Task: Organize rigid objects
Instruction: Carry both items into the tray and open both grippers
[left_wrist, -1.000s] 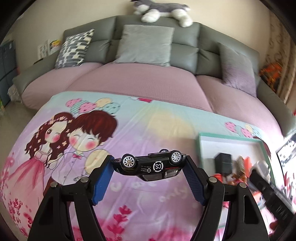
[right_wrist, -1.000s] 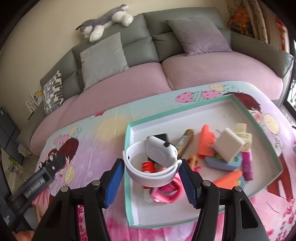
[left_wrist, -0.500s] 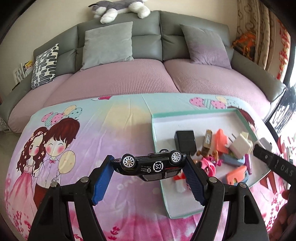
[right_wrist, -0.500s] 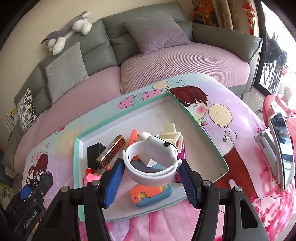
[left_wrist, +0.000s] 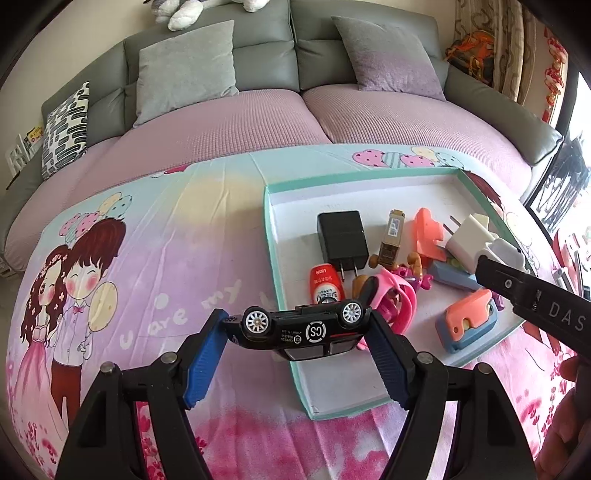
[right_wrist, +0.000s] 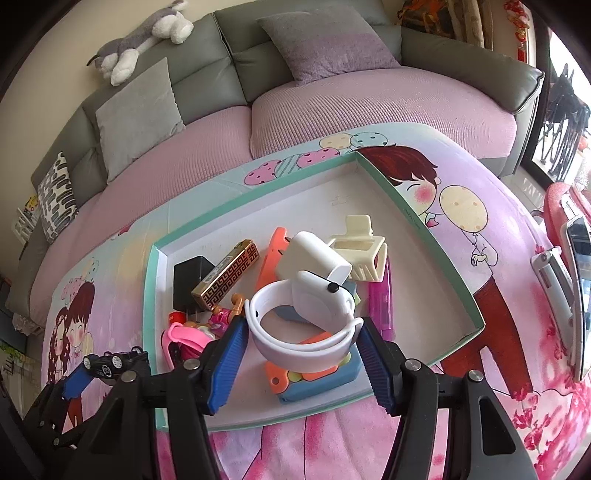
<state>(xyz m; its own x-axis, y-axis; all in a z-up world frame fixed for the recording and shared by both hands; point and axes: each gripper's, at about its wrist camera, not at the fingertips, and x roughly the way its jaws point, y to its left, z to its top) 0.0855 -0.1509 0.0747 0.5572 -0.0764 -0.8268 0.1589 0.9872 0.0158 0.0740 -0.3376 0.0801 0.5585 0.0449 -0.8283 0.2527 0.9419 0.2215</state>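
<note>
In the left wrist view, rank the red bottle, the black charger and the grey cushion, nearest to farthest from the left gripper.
From the left gripper:
1. Red bottle, in the tray just beyond the fingertips.
2. Black charger, farther back in the tray.
3. Grey cushion, on the sofa backrest.

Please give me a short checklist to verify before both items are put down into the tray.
1. Left tongs grip the black toy car at both ends: ok.
2. Right tongs hold the white watch by its band: ok.
3. Watch is above the tray: ok.
4. Car is fully above the tray: not ok, it straddles the left rim.
5. Free floor under the watch: not ok, the orange and blue toy lies there.
6. Free floor near the tray's front left corner for the car: ok.
</note>
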